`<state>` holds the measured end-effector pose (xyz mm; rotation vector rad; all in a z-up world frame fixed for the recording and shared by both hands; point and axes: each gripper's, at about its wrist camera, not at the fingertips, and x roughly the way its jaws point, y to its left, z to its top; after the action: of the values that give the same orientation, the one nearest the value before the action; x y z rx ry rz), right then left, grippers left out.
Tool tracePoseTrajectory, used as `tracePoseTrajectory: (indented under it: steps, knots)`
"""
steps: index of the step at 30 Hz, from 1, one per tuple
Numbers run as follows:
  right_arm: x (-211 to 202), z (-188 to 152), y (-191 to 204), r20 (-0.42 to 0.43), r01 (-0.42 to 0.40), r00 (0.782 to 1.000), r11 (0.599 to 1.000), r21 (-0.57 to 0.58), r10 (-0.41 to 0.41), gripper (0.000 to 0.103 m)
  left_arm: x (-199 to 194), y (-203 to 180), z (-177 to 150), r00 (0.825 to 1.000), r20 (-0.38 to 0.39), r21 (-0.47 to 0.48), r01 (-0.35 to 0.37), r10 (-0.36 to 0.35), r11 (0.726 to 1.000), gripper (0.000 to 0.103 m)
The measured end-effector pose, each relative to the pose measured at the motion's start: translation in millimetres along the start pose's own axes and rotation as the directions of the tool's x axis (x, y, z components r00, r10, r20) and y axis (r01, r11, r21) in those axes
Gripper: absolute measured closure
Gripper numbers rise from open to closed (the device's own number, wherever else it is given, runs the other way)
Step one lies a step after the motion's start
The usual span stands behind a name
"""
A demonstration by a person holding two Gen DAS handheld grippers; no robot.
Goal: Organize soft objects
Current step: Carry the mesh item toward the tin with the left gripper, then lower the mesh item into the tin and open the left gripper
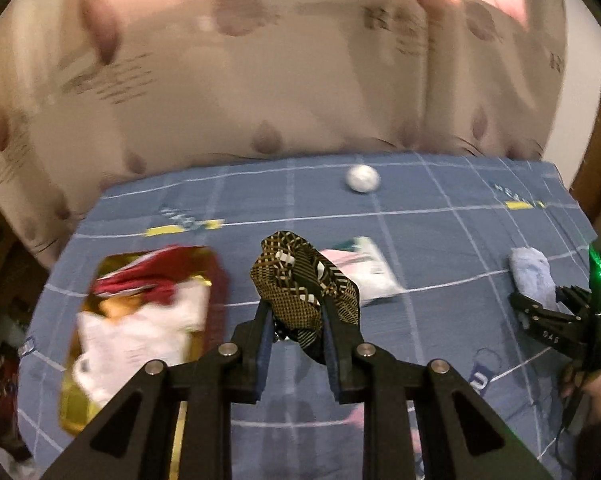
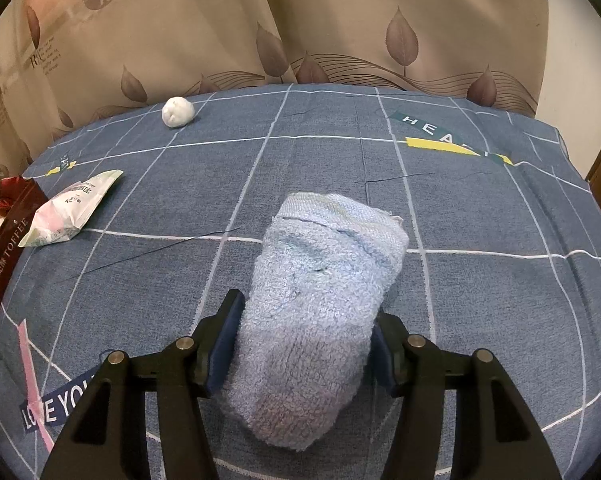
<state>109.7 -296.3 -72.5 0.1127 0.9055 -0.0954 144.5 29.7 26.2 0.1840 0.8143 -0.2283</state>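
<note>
From the left wrist camera, the left gripper (image 1: 296,320) is clenched on a bunched brown and gold patterned cloth (image 1: 304,284), which hangs between its two fingers above the blue checked bedsheet (image 1: 440,240). To the left of it lies an open gold box (image 1: 76,400) that already holds a dark red cloth (image 1: 140,280) and a white cloth (image 1: 140,340). Behind the held cloth sits a white packet (image 1: 374,276), and farther back, near the leaf-print curtain (image 1: 260,80), a small white ball (image 1: 362,178). At the far right edge the right gripper (image 1: 540,308) shows against a light blue towel (image 1: 534,276). The view is blurred, so fine detail of the box contents is hard to read. The step in hand looks like carrying the patterned cloth to the box; to do it well, the grip should stay firm until the cloth hangs fully over the opening, low enough that its loose tail lands inside the rim and not over the edge. From the right wrist camera, the right gripper (image 2: 300,344) is grasping the rolled light blue towel (image 2: 320,300) by its near half, its pads pressed into both sides, while the roll rests on the bedsheet (image 2: 480,320). The white packet (image 2: 72,210) and the dark red side of the box (image 2: 4,268), printed TOFFEE, lie to the left, the ball (image 2: 177,111) far back. The towel is thick and springy, so it should be lifted level and kept squeezed, or the roll may loosen.
</note>
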Motion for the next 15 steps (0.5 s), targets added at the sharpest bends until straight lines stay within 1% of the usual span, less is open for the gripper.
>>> tracePoseTrajectory:
  steps: [4,8,11,15]
  knots:
    - [0.4,0.4,-0.4,-0.001,0.002,1.000,1.000,-0.003,-0.002,0.048,-18.6,47.3,-7.9,0.998,0.013,-0.053,-0.059,0.060,0.997,0.080]
    - [0.9,0.8,-0.4,-0.001,0.004,1.000,1.000,-0.004,-0.004,0.048,-28.6,87.9,-21.5,0.994,0.000,-0.102,-0.109,0.110,0.989,0.080]
    - [1.0,0.5,-0.7,-0.001,0.004,1.000,1.000,-0.005,-0.004,0.048,-29.0,109.7,-36.7,0.993,-0.025,-0.129,-0.119,0.116,0.985,0.080]
    - [1.1,0.4,-0.9,-0.001,0.004,1.000,1.000,-0.007,-0.004,0.047,-24.6,124.4,-59.7,0.990,-0.057,-0.143,-0.134,0.127,0.981,0.080]
